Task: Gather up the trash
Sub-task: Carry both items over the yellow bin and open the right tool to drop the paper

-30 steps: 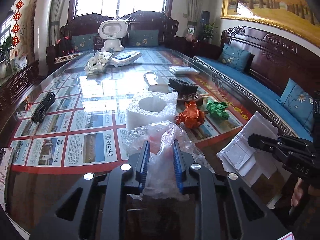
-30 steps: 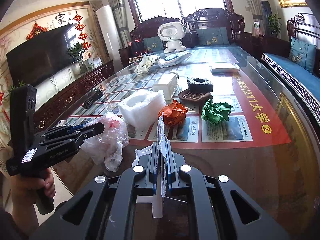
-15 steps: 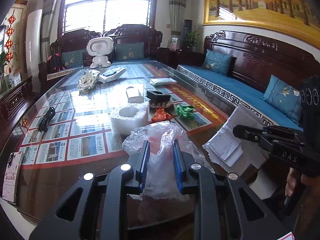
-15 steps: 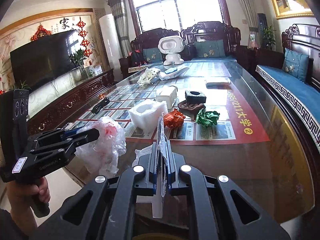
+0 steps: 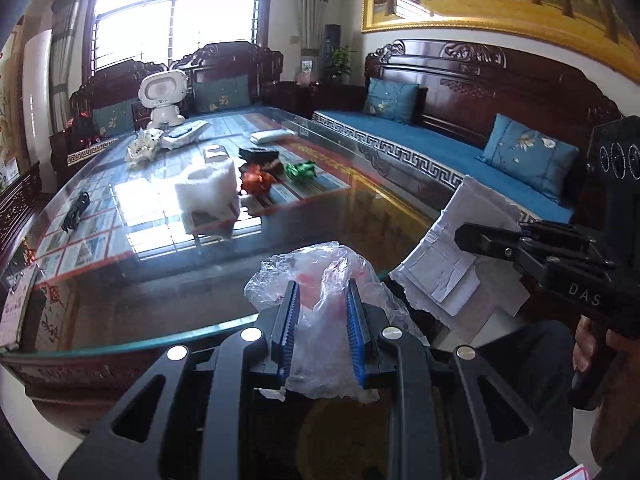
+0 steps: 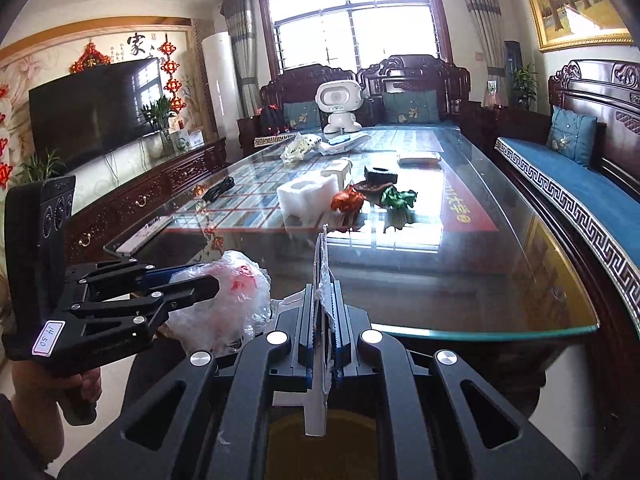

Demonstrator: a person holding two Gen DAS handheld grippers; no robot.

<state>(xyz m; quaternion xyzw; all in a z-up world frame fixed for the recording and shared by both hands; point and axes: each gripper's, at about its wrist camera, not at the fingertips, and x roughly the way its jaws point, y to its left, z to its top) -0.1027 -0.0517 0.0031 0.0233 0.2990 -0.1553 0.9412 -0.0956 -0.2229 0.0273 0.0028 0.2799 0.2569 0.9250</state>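
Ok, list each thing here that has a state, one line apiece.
left gripper: shut on the plastic bag
plastic bag: crumpled, held off the table
right gripper: shut on the torn paper
torn paper: flat, ragged-edged, held edge-up
foam block: lying on the glass table
orange wrapper: crumpled, on table
green wrapper: crumpled, on table

A crumpled clear plastic bag (image 5: 320, 312) and torn white paper (image 5: 448, 256) are held off the glass table's (image 5: 360, 216) near edge.
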